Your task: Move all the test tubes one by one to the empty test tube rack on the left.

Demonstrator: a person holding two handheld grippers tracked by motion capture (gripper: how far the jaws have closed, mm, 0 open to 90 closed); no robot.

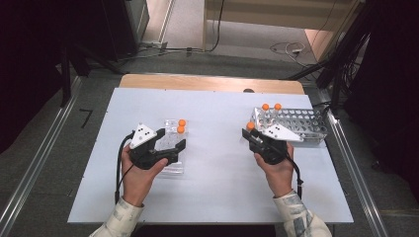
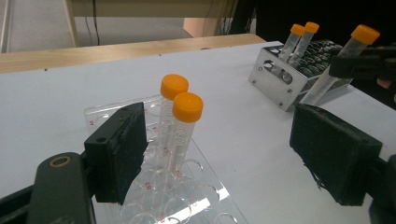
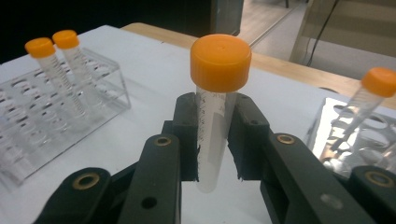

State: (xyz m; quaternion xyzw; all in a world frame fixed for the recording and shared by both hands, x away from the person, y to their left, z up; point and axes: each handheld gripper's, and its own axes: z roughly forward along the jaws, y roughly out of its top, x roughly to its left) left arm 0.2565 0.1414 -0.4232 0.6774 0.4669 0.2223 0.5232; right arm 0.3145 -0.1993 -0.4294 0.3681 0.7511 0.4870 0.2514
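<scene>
At table's near right, right gripper point(image 1: 253, 136) is clamped on an orange-capped tube point(image 3: 214, 109), just in front of the metal rack point(image 1: 316, 134) w/ two tubes in it. Keep tube upright, line up over a free hole, lower straight. Left gripper point(image 1: 170, 139), jaws wide & empty, steadies clear rack point(image 2: 196, 186).

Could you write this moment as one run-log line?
right gripper: shut on tube | left gripper: open by clear rack | metal rack: two tubes
</scene>
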